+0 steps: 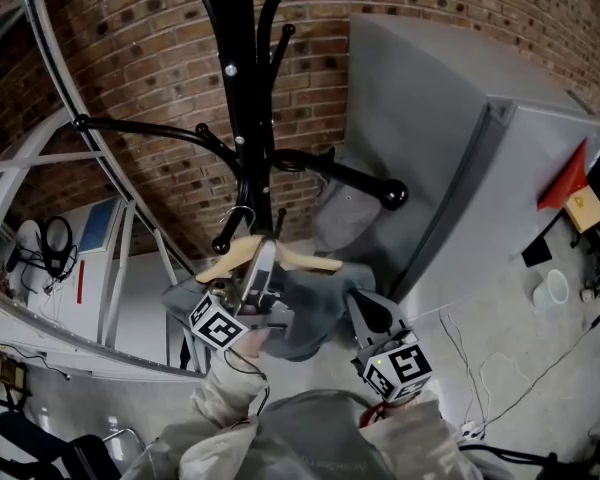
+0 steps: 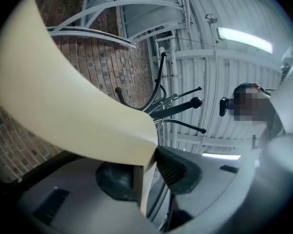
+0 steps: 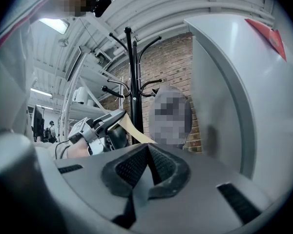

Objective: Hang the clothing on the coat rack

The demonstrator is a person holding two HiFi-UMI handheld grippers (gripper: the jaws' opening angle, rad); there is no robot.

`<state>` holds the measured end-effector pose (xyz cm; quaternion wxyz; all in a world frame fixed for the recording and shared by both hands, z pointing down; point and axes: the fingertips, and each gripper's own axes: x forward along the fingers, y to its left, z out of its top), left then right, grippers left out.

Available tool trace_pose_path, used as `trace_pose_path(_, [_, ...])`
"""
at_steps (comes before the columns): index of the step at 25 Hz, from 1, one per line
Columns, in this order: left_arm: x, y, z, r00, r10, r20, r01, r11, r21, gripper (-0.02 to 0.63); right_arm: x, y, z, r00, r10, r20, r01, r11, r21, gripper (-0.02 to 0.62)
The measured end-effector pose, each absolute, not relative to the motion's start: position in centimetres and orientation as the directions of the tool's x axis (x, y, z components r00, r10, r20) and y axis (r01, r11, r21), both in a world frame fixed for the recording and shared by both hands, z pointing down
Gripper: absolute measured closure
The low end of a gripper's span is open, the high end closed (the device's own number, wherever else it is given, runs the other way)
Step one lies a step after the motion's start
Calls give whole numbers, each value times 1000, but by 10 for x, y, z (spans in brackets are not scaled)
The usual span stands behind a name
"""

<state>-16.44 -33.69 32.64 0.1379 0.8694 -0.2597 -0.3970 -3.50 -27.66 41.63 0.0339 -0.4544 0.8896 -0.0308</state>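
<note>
A black coat rack (image 1: 242, 98) stands against the brick wall, and its pegs also show in the left gripper view (image 2: 185, 104) and the right gripper view (image 3: 133, 82). A pale wooden hanger (image 1: 305, 261) carries a grey garment (image 1: 310, 308) just below the lower pegs. Its metal hook (image 1: 238, 216) sits by a peg's ball end. My left gripper (image 1: 264, 256) is shut on the hanger (image 2: 63, 96), whose thin edge runs between the pads (image 2: 176, 169). Lower right, my right gripper (image 1: 365, 308) is shut on the garment's edge, a grey fold between its jaws (image 3: 147, 155).
A tall grey cabinet (image 1: 440, 138) stands close on the right of the rack. White metal framing (image 1: 110, 268) runs along the left. A white cup (image 1: 552, 288), a red flag-like piece (image 1: 568, 178) and thin cables (image 1: 480, 368) lie at the right.
</note>
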Motion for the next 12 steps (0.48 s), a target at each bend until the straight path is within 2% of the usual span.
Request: trace_pose_path(12, [-166,-334,343,419,-628,-656,-326,-778,536,459,-9,-260,435,-632,-774,27,-770,625,-126,574])
